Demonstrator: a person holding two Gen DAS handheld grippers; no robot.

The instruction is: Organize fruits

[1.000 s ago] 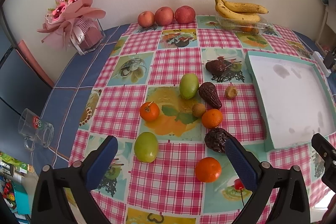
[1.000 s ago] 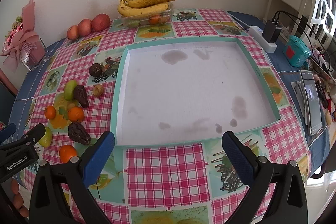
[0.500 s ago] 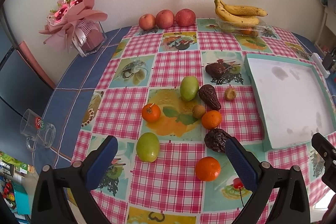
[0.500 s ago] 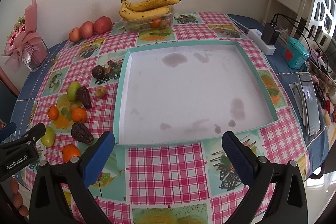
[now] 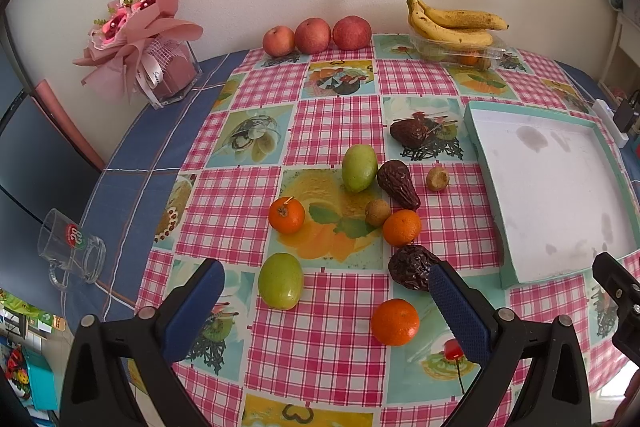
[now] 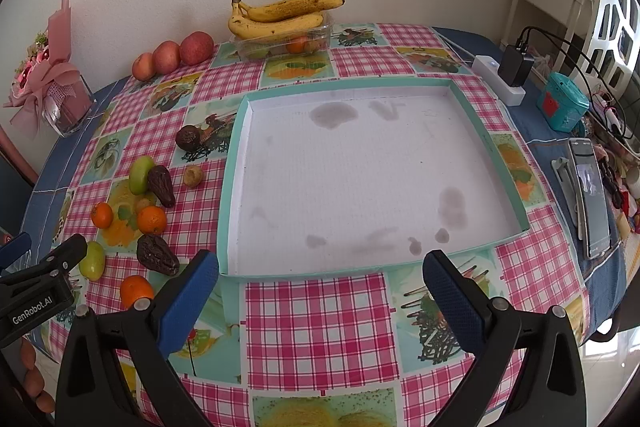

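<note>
Loose fruit lies on the checked tablecloth: three oranges [image 5: 395, 321], two green fruits [image 5: 280, 280], dark wrinkled avocados [image 5: 412, 266], and small brown kiwis [image 5: 377, 212]. An empty white tray with a teal rim [image 6: 230, 183] sits to their right. My left gripper [image 5: 326, 291] is open, above the near fruit, an orange and a green fruit between its fingers' lines. My right gripper [image 6: 320, 279] is open over the tray's near edge. Both hold nothing.
Three red apples [image 5: 314, 35] and bananas on a clear box [image 5: 456, 27] stand by the back wall. A pink bouquet [image 5: 144, 27] and a glass mug [image 5: 68, 247] are at left. A power strip [image 6: 500, 75], teal box and phone [image 6: 592, 195] lie at right.
Both grippers have drawn back and up slightly; the fruit and tray look a little farther away. Nothing on the table has moved.
</note>
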